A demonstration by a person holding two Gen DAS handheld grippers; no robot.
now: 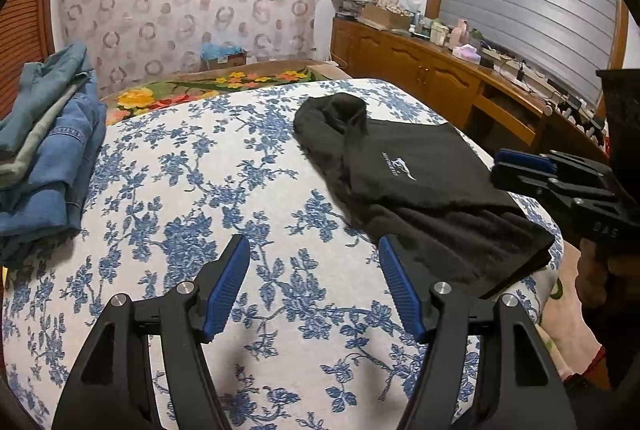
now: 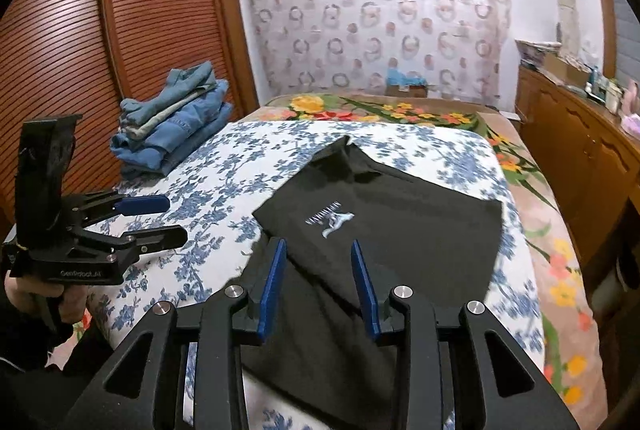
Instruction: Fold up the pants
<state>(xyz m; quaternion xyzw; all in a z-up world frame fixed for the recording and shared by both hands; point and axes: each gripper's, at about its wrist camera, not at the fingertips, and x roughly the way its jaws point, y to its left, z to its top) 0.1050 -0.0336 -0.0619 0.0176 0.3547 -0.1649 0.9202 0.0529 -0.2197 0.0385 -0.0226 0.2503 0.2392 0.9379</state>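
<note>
Black pants [image 1: 420, 185] with a small white logo lie folded into a compact slab on the blue-flowered bedspread [image 1: 200, 189]; they also show in the right wrist view [image 2: 384, 230]. My left gripper [image 1: 314, 250] is open and empty, above the bedspread just left of the pants. My right gripper [image 2: 318, 250] is open and empty, just above the near part of the pants. The right gripper also shows at the right edge of the left wrist view [image 1: 520, 169]. The left gripper shows at the left of the right wrist view [image 2: 168, 218], open.
A stack of folded blue jeans [image 1: 44, 149] sits at the far left of the bed, also in the right wrist view [image 2: 172, 125]. A wooden sideboard [image 1: 440, 77] with clutter runs along the right. A louvred wardrobe [image 2: 100, 49] stands left. A flowered blanket [image 2: 400, 109] covers the far bed.
</note>
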